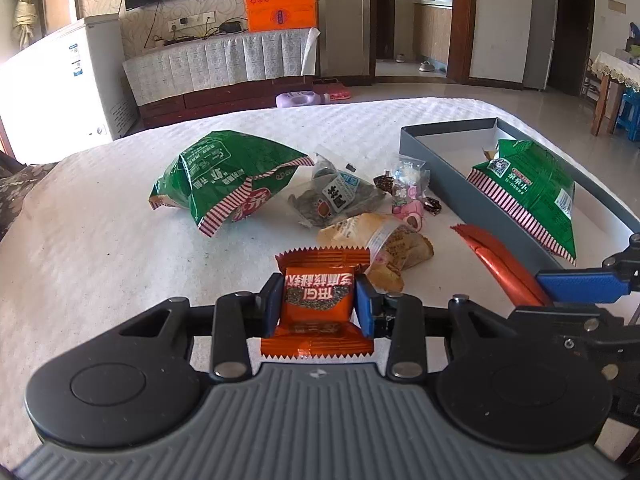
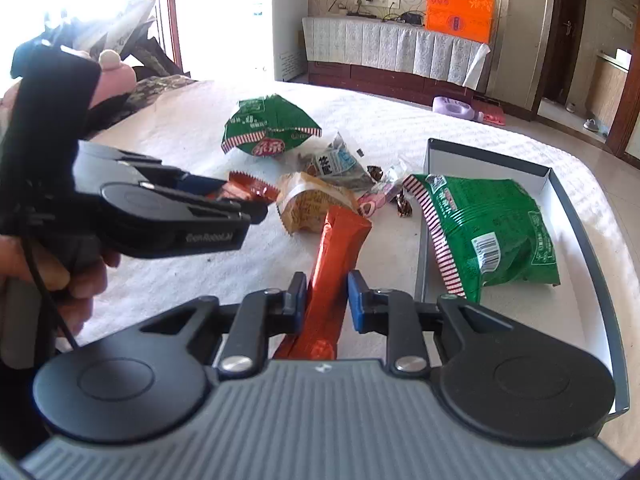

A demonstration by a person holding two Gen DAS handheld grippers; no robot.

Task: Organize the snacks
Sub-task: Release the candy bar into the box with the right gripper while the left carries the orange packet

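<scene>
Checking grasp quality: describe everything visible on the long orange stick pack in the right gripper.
The long orange stick pack is a slim, glossy foil-like wrapper with a lengthwise seam. The right gripper is shut on its lower part, both pads pressing its sides. It points away from the camera, its far end reaching toward the tan snack bag beside the grey box. Whether that end rests on the white cloth is unclear.

The left tongs (image 2: 256, 204) have "GenRobot.AI" on the side in pale letters. The small orange snack pack (image 1: 319, 300) shows big Chinese words, seen upside down. The other packs' print is too small to read
</scene>
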